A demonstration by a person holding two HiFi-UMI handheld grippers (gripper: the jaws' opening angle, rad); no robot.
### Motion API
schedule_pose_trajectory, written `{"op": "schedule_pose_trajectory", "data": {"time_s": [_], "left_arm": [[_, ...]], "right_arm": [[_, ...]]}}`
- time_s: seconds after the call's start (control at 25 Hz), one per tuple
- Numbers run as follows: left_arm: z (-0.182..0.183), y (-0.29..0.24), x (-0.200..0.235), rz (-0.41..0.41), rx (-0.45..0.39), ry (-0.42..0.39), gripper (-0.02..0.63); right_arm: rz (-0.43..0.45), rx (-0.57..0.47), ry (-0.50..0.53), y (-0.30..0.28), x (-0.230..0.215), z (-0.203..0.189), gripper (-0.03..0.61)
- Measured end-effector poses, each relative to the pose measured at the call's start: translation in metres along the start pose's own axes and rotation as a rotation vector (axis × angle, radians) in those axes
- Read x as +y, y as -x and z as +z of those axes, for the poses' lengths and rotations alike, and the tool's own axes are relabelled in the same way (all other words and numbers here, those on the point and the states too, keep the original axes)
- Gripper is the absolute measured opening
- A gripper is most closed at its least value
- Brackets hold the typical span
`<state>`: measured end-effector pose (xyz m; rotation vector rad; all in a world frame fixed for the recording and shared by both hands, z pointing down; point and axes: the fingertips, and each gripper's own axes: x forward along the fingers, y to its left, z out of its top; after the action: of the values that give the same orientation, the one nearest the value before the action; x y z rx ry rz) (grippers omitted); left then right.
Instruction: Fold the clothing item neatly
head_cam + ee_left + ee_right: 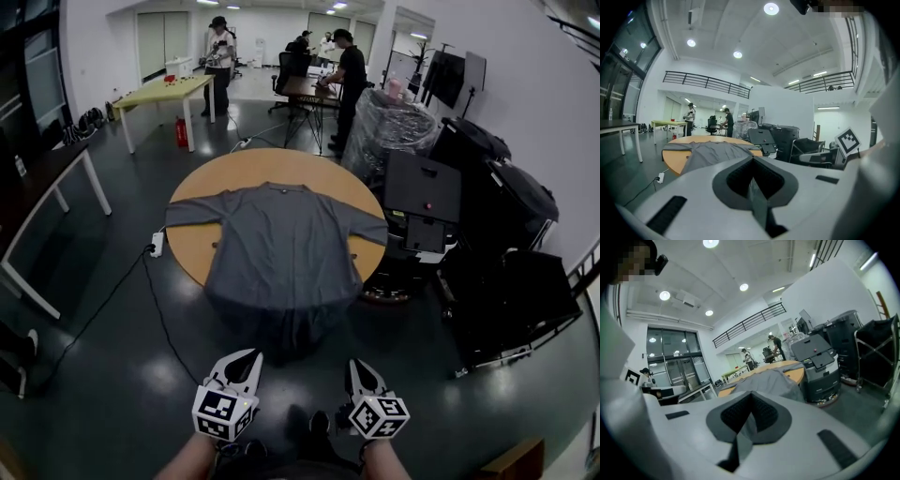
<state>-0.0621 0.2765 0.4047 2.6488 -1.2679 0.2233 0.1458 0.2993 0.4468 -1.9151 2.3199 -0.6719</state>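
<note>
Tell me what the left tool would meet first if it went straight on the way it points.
Probably the grey shirt, at the part hanging over the round table's near edge. The shut left tool has nothing else ahead of it, though depth is unclear.

1. One grey shirt (281, 253).
2. One round worktop (239, 171), which carries the shirt.
3. Two grippers: the left gripper (249, 361) and the right gripper (357, 367).
4. One yellow-green table (169, 94).
5. Two people clear enough to count. One stands by the yellow-green table (219, 56) and one stands past the worktop's far edge (351, 80). Other figures behind them are too small to count.
6. One red fire extinguisher (181, 131).
7. One white power strip (157, 244), on the floor (112, 356) beside the worktop's left edge.
</note>
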Motion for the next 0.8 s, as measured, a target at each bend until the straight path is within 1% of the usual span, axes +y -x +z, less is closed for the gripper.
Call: {"op": "schedule_pose_trajectory", "data": {"time_s": [0.12,0.2,0.4,0.56,0.68,0.8], "left_arm": [[0.011,-0.023,-0.013,0.028,-0.006,-0.001,0.008],[0.018,-0.041,-0.020,0.049,-0.012,-0.008,0.008],[0.028,-0.091,-0.031,0.113,-0.034,0.010,0.008],[0.041,-0.121,-0.043,0.175,-0.076,0.000,0.008],[0.041,-0.143,-0.049,0.197,-0.068,0.011,0.008],[0.048,-0.158,-0.052,0.228,-0.079,-0.011,0.008]], "right_arm": [[0.051,0.015,0.033,-0.017,-0.017,0.020,-0.011],[0.079,0.022,0.036,-0.029,-0.033,0.031,-0.011],[0.110,0.045,0.037,-0.058,-0.083,0.054,-0.011],[0.110,0.055,0.026,-0.072,-0.124,0.072,-0.011],[0.107,0.061,0.018,-0.079,-0.152,0.082,-0.011],[0.101,0.054,0.014,-0.088,-0.174,0.093,-0.011]]}}
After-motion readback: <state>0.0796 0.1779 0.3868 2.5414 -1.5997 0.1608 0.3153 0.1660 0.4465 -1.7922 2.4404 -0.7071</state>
